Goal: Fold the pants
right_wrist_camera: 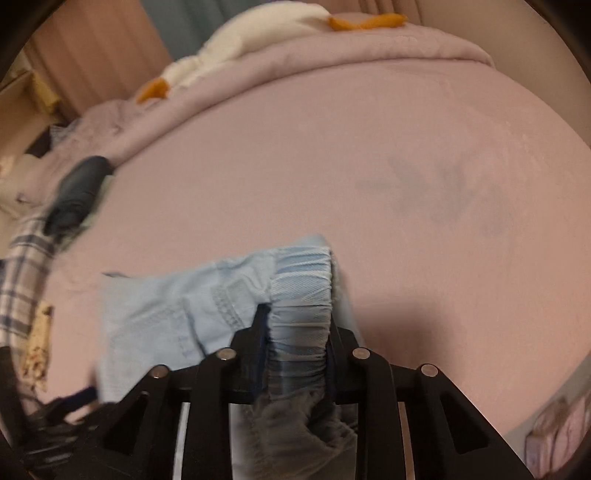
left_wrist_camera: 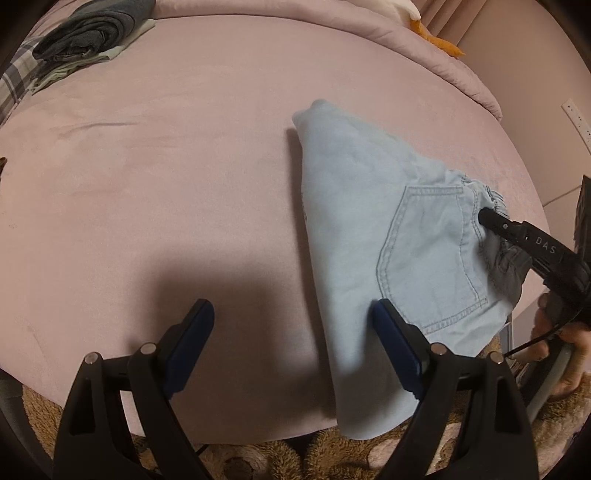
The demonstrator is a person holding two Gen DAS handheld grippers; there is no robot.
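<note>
— While the left wrist cam looks down, where's what?
— Pants (left_wrist_camera: 369,229) on bed (left_wrist_camera: 147,184), partly folded; left gripper (left_wrist_camera: 295,332) fingers apart, empty.
— Right cam?
— Right gripper (right_wrist_camera: 297,325) clamped on waistband (right_wrist_camera: 301,280) — final folds prob. left.

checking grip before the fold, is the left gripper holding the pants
No, the left gripper is open, its jaws apart above the pants, clamping nothing.

A pink bed (left_wrist_camera: 166,184) is seen, with folded grey clothes (left_wrist_camera: 85,35) stacked at its far left corner. A plaid cloth (left_wrist_camera: 14,85) is noted beside them.
</note>
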